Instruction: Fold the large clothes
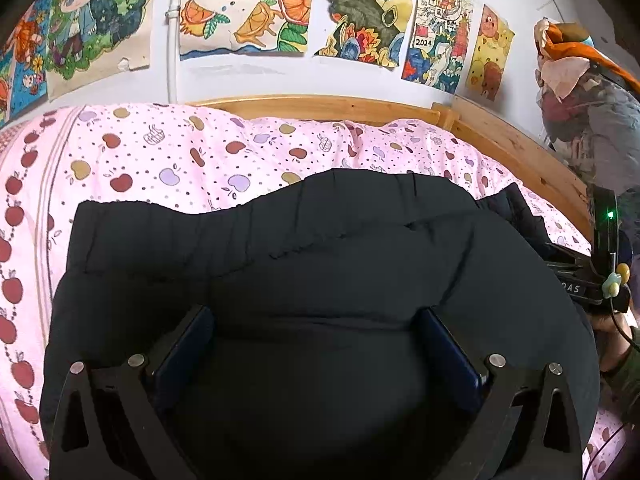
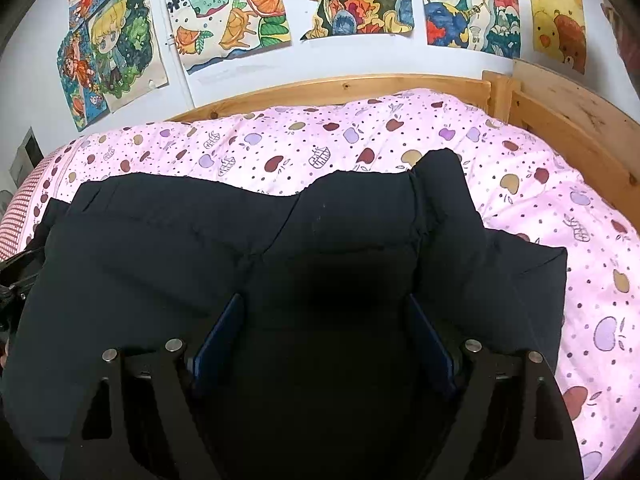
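Both grippers spread wide, gripping nothing — left gripper [image 1: 316, 344] and right gripper [image 2: 326, 332] hover over the black jacket [image 1: 280, 248], folded flat for tidying.

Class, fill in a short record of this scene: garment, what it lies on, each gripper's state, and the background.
garment: black padded coat, partly folded
surface: pink apple-print quilt on a wooden bed frame
left gripper: open, over the coat, gripping nothing
right gripper: open, over the coat, gripping nothing
background: drawings on the wall
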